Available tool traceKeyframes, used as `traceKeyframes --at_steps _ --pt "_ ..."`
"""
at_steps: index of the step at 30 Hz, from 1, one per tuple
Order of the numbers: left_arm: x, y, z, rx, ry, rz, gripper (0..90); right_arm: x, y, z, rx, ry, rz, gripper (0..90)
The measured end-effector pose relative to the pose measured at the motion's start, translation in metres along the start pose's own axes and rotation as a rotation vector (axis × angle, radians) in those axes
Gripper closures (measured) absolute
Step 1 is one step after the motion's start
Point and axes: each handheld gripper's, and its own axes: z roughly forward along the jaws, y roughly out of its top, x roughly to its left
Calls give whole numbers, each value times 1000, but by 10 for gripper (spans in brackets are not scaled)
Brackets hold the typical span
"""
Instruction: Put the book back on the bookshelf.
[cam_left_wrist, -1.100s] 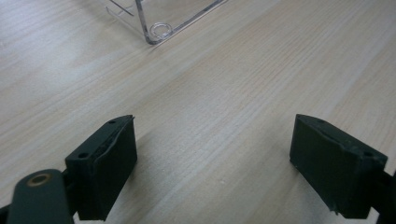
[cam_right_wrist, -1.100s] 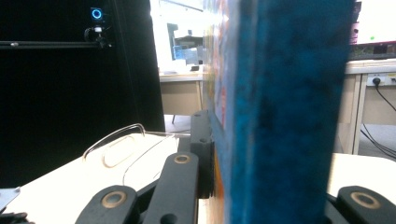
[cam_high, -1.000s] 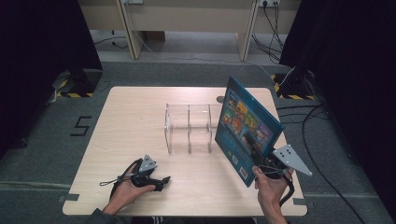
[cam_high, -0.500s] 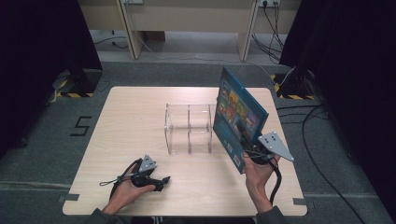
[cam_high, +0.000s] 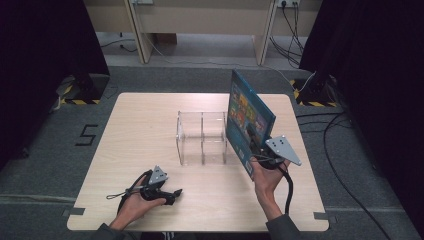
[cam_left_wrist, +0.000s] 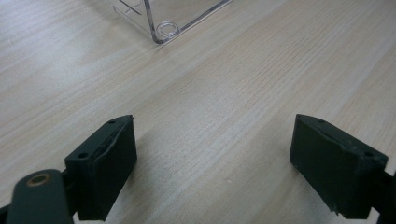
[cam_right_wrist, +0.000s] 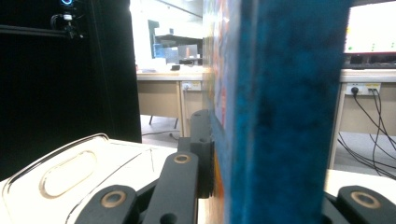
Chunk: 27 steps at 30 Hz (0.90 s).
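A blue picture book (cam_high: 248, 120) stands upright on edge, lifted just right of a clear two-bay acrylic rack (cam_high: 202, 137) at mid-table. My right gripper (cam_high: 261, 158) is shut on the book's lower near corner. In the right gripper view the blue spine (cam_right_wrist: 280, 107) sits between the jaws, with the rack's top (cam_right_wrist: 70, 172) low at the left. My left gripper (cam_high: 175, 193) lies on the table near the front edge, in the person's hand. Its jaws stand wide apart over bare wood (cam_left_wrist: 215, 154), and a corner of the rack (cam_left_wrist: 163, 29) shows beyond them.
The light wooden table (cam_high: 145, 120) has bare room left of and in front of the rack. Black curtains flank the table. Cables run on the grey floor at the right (cam_high: 345, 130), and desks stand at the back.
My right gripper has carried the book leftward, closer to the rack's right side, and the book has swung more edge-on. The left gripper has stayed put.
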Motion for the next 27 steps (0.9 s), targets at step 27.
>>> traceKeyframes --at_steps 27 --pt "-1 -1 -1 5 4 -2 137 -4 -26 1 -19 -23 88 811"
